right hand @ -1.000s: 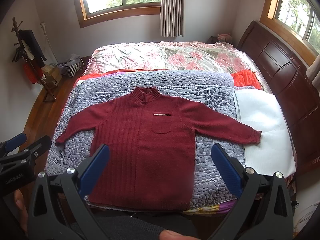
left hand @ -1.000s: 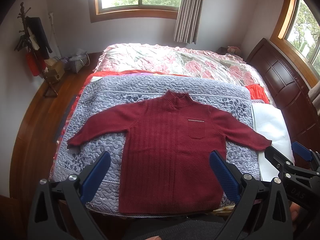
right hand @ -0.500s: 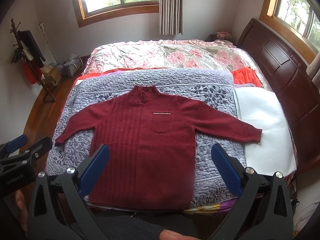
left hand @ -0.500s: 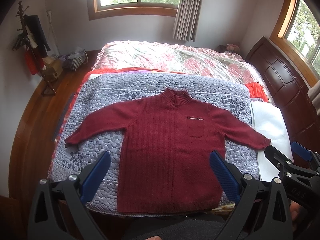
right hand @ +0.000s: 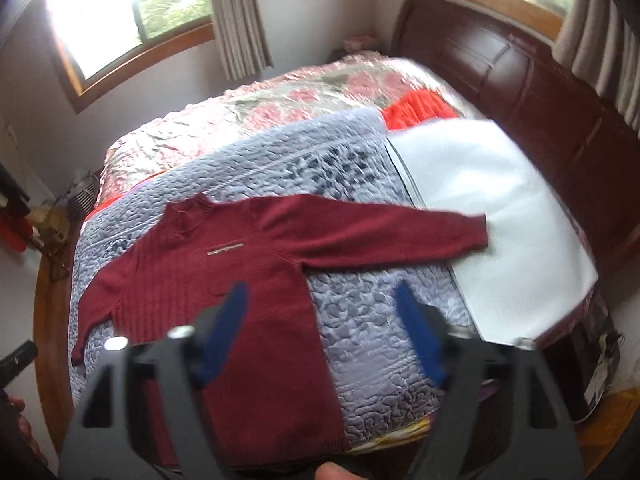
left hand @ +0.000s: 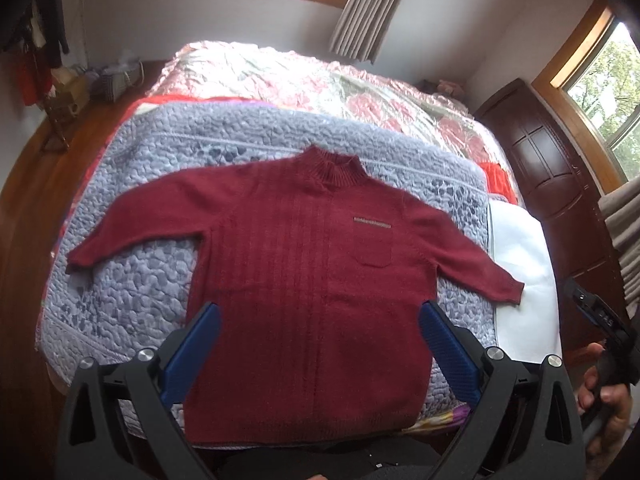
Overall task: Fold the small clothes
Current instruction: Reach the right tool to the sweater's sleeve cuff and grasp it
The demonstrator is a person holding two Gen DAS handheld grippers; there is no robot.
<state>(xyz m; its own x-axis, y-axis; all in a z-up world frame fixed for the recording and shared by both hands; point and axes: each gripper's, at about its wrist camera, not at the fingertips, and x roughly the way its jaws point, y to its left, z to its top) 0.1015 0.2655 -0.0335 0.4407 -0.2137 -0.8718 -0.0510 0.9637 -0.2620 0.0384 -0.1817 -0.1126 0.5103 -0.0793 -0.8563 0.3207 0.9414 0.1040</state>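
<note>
1. One dark red knit sweater (left hand: 312,280) lies flat and face up on a lavender quilted blanket (left hand: 132,280) spread over the bed, collar toward the far side and hem at the near edge.
2. Both sleeves are spread out sideways; the cuff of the sleeve on the right of the view (right hand: 476,232) rests on a white sheet (right hand: 500,220) that lies just beside the blanket.
3. A small chest pocket with a pale strip above it (left hand: 372,222) sits on the sweater front.
4. The left gripper (left hand: 320,348) hangs above the lower part of the sweater with its blue-padded fingers (left hand: 192,352) spread wide (roughly the width of the garment's body), holding nothing.
5. The right gripper (right hand: 320,328) is likewise wide open and empty, above the sweater's right side and the blanket beside it; this view is blurred and tilted.
6. In the left wrist view the right gripper's black body shows at the right edge, with a hand (left hand: 604,396) wrapped around its handle.
7. A floral bedspread (left hand: 280,80) covers the far half of the bed, and an orange-red cloth (right hand: 416,112) lies by the blanket's far corner.
8. A dark wooden headboard (right hand: 540,92) stands along the bed's right side, and curtained windows (right hand: 132,12) are behind.
</note>
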